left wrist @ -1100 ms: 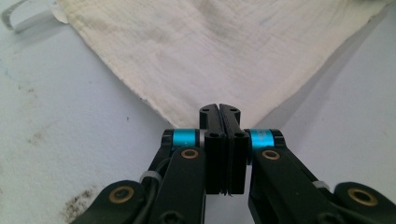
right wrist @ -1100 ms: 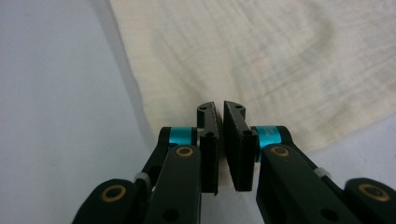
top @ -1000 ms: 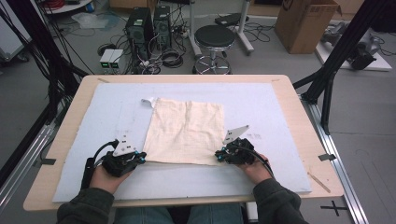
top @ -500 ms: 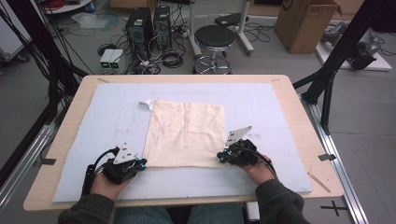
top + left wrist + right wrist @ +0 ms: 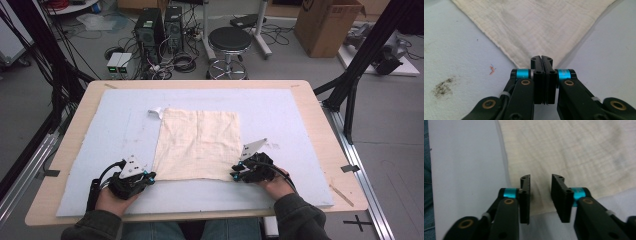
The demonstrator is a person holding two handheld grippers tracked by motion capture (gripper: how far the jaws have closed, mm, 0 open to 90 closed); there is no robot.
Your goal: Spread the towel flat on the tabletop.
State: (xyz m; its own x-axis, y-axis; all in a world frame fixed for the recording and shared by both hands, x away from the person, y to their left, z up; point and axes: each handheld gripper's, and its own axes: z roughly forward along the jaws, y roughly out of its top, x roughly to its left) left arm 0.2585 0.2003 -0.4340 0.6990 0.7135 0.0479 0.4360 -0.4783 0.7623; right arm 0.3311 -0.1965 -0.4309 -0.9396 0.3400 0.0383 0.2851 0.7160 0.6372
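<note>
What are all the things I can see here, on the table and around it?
cloth: one, cream, flat on the mat's middle, white tag at its far left corner
mat: one, pale blue, covers the table
table: one, light wood
stool: one, black, floor beyond the table
computer towers: two, black, floor at the far left
cardboard box: one, brown, floor at the far right
left claw: black, shut at the cloth's near left corner
right claw: black, jaws just opening, apart over the cloth's near right corner
</note>
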